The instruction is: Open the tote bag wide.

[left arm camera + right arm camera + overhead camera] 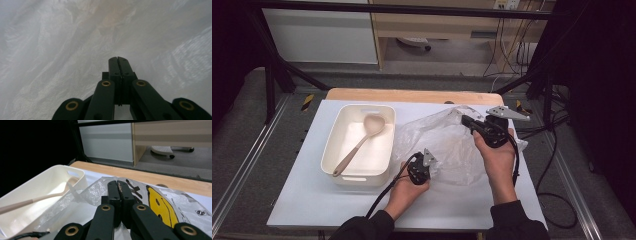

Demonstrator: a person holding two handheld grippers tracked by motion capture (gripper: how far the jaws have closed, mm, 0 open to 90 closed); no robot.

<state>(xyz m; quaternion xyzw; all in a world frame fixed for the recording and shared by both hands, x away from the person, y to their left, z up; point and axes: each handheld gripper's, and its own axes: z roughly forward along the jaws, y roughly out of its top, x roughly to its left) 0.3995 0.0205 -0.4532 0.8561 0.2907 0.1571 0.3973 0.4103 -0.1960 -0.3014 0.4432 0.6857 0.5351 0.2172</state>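
On the left part of the white table top point(302, 200) sits a cream plastic bin point(358, 145), and a beige spoon point(360, 142) lies slanted inside it, bowl toward the far end, handle down toward the near left corner. From the right gripper view you can see the same bin point(37, 195) off to the left with the spoon point(35, 199) resting in it.

Just beside the bin's right wall is a crumpled clear plastic bag point(447, 145), spread over the middle and right of the table. The left gripper point(424, 161) is at the bag's near left edge, held in the person's left hand point(408, 187). Its own camera is pretty much all wrinkly plastic point(62, 50), and the left gripper point(117, 60) has its jaws pressed tight together, tips touching. Can't honestly tell if any film is pinched between them.

Further right, the right gripper point(466, 120) is up at the bag's far right side, held in the right hand point(497, 155). Looking along the right gripper point(117, 183), its jaws are clenched on the bag's top edge point(100, 188), and the bag has a yellow smiley face print point(160, 205) just to the right of the jaws.
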